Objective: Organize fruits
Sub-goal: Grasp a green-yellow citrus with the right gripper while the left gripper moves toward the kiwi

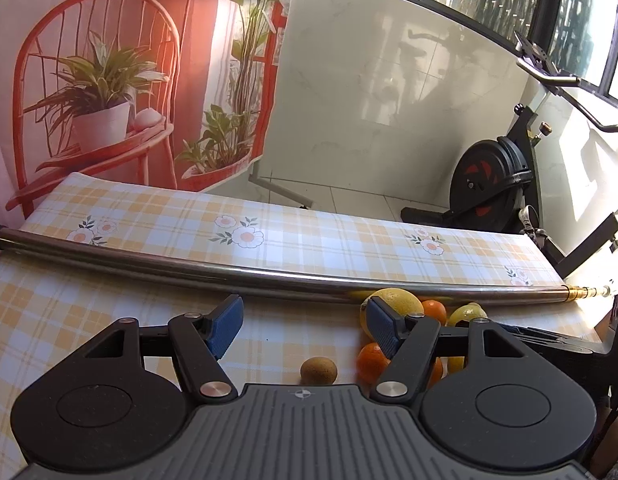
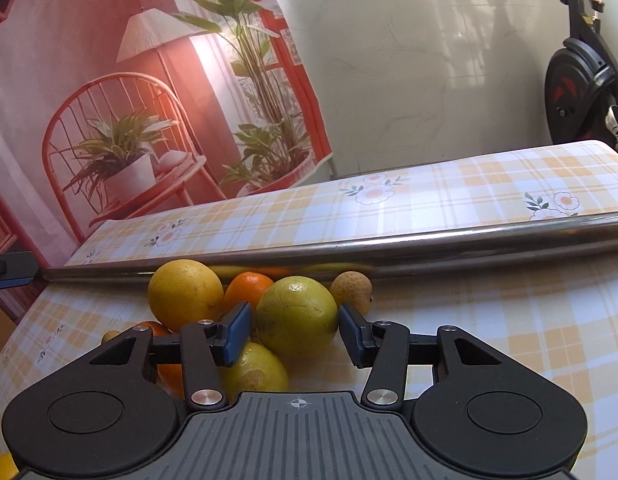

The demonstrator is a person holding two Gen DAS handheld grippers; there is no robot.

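Observation:
In the right wrist view a pile of fruit lies on the checked tablecloth (image 2: 489, 320). My right gripper (image 2: 295, 330) has its blue pads on both sides of a yellow-green citrus (image 2: 296, 316); whether they press it is unclear. Around it lie a yellow citrus (image 2: 184, 294), an orange (image 2: 248, 288), a lemon (image 2: 253, 368) and a small brown fruit (image 2: 351, 286). In the left wrist view my left gripper (image 1: 305, 328) is open and empty, left of the pile: a yellow citrus (image 1: 393, 300), oranges (image 1: 371, 360) and a small brown fruit (image 1: 319, 370).
A steel tube (image 1: 269, 272) lies across the table behind the fruit; it also shows in the right wrist view (image 2: 349, 252). An exercise bike (image 1: 497, 184) stands beyond the table's right end. A printed backdrop (image 1: 109, 80) hangs behind the table.

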